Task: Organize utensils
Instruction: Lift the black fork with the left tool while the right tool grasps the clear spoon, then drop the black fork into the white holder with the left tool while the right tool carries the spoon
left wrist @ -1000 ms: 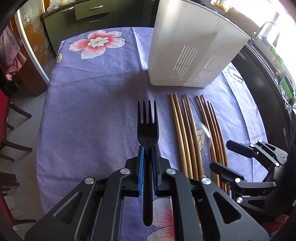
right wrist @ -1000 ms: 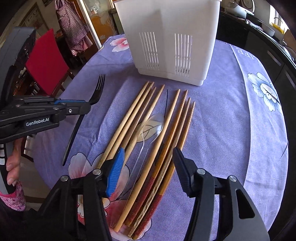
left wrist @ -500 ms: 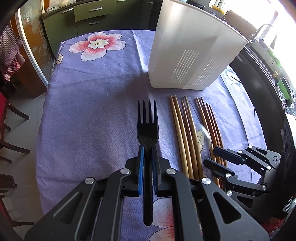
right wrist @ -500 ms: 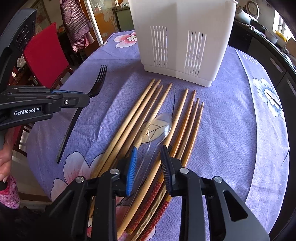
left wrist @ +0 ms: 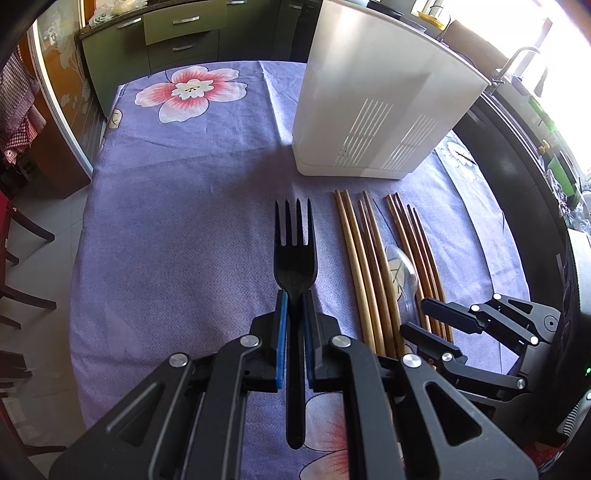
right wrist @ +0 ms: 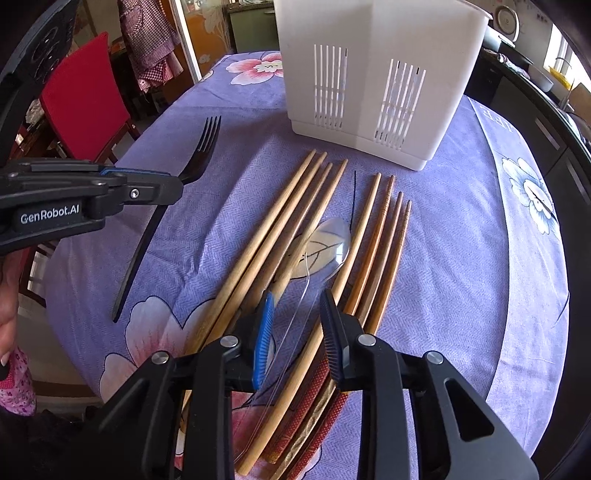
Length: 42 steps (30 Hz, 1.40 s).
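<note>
My left gripper (left wrist: pixel 293 301) is shut on a black plastic fork (left wrist: pixel 294 254), held above the purple floral tablecloth with tines pointing away; the fork also shows in the right wrist view (right wrist: pixel 201 155). My right gripper (right wrist: pixel 295 306) is partly closed around the handle of a clear plastic spoon (right wrist: pixel 325 247) that lies among several wooden chopsticks (right wrist: pixel 280 221); a gap shows between the pads and the handle. The chopsticks (left wrist: pixel 364 254) and spoon (left wrist: pixel 400 267) lie right of the fork. A white slotted utensil holder (right wrist: pixel 373 81) stands behind them.
The round table's edge (right wrist: pixel 532 332) curves close on the right, with dark counters beyond. A red chair (right wrist: pixel 81 96) stands at the left. Green cabinets (left wrist: pixel 177 33) are behind the table. The left gripper (right wrist: pixel 92 199) hovers left of the chopsticks.
My right gripper moved forward and lower over the chopsticks and narrowed from wide open to a small gap around the clear spoon's handle. My left gripper still holds the fork, nearly still.
</note>
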{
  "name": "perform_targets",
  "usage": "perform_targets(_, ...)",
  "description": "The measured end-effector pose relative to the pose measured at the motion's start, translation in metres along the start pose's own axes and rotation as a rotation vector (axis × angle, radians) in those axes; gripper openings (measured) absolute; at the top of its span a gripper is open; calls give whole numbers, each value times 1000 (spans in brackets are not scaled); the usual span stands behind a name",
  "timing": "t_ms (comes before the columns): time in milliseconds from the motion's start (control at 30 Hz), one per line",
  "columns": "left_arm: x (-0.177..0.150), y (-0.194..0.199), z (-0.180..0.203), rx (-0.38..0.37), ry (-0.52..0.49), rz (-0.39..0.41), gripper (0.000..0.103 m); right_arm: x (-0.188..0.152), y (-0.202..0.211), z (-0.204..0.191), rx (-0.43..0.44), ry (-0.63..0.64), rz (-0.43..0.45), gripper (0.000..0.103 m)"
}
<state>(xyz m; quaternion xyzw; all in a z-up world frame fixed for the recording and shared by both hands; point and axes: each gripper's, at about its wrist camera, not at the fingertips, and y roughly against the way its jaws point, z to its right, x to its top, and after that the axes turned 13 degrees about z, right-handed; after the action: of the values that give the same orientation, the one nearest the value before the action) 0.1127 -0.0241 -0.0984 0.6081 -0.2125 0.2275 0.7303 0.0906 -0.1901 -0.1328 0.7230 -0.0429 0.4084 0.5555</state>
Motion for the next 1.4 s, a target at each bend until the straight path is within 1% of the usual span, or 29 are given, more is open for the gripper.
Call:
perform_targets(67, 0, 0, 0, -1, 2, 0, 8, 1, 0, 2, 13, -17, -3, 26)
perform_targets(200, 0, 2, 1, -5, -2, 3, 8, 4, -2, 19, 43, -82, -35, 26)
perform_targets(233, 0, 2, 2, -5, -4, 3, 8, 4, -2, 23, 36, -91, -44, 25)
perform_targets(300, 1, 3, 1, -5, -2, 5, 8, 3, -3, 26, -4, -79, -49, 24)
perform_targets(367, 1, 3, 1, -6, -3, 6, 8, 1, -5, 22, 3, -64, -46, 27)
perform_targets(433, 1, 2, 1, -5, -2, 4, 8, 2, -6, 18, -10, -46, -45, 27)
perform_targets(500, 1, 2, 2, -4, -5, 4, 8, 5, -9, 19, -5, -53, -45, 27)
perform_targets(600, 1, 3, 4, -6, -11, 7, 8, 10, -13, 18, -22, -48, -45, 27)
perform_targets(667, 1, 4, 4, -8, -15, 11, 8, 10, -14, 17, -33, -42, -27, 26)
perform_targets(700, 1, 4, 4, -8, -15, 12, 8, 10, -14, 18, -42, -46, -17, 21)
perform_targets(800, 2, 4, 4, -9, -15, 14, 8, 9, -13, 25, -42, -76, -4, 12)
perform_targets(867, 3, 5, 5, -9, -16, 15, 8, 8, -12, 28, -26, -92, 0, 9)
perform_targets(967, 5, 7, 4, -6, -15, 24, 8, 9, -6, 32, 3, -113, 24, 9)
perform_targets(1133, 10, 14, 5, -4, -13, 43, 8, 11, 15, 41, 75, -162, 97, 9)
perform_targets(1233, 13, 20, 6, -8, -13, 59, 8, 13, 30, 47, 103, -189, 144, 9)
perform_targets(1333, 21, 32, 10, -19, -20, 87, 8, 14, 49, 51, 115, -202, 192, 9)
perform_targets(1400, 30, 44, 14, -29, -29, 121, 8, 18, 60, 51, 120, -209, 227, 9)
